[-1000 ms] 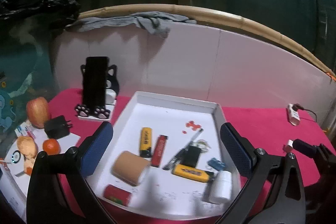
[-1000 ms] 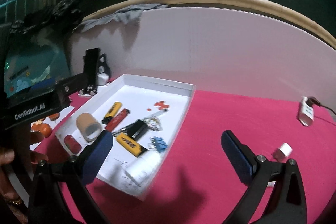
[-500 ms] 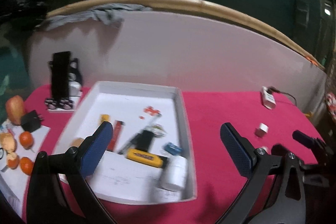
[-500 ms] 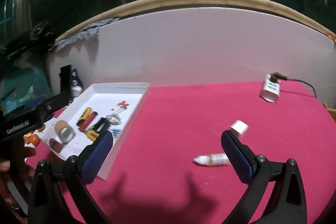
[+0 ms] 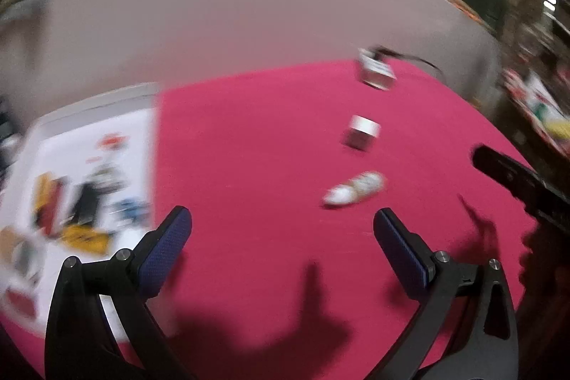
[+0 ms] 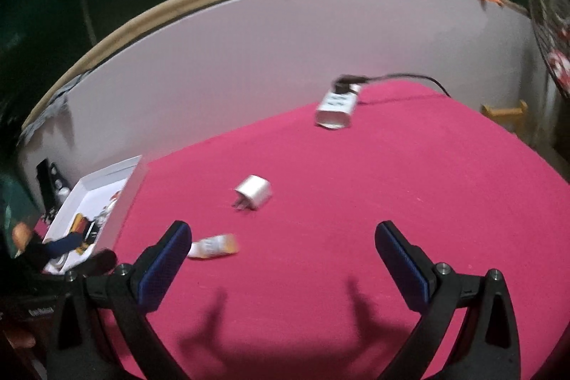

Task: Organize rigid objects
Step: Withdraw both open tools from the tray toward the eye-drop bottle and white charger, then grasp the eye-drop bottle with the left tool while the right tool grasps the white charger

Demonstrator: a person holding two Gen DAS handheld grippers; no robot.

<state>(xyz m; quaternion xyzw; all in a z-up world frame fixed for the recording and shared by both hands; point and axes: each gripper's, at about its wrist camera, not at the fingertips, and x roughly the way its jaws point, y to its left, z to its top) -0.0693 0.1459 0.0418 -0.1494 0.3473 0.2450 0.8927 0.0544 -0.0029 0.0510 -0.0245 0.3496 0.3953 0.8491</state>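
On the pink table (image 6: 392,202), the white tray (image 6: 103,182) sits toward the left edge. Charger cube (image 6: 253,192) and small tube (image 6: 213,245) lie mid-table, apart. Both claws, left claw (image 5: 281,246) and right claw (image 6: 283,257), gape empty; a rushed grab could roll the tube away.

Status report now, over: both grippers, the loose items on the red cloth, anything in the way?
Left gripper open, empty. Right gripper open, empty. White plug adapter and small tube loose on the red cloth, outside the white tray. Path clear.

One tray (image 6: 132,185), one small tube (image 6: 213,245), two chargers (image 6: 253,192) (one plugged).
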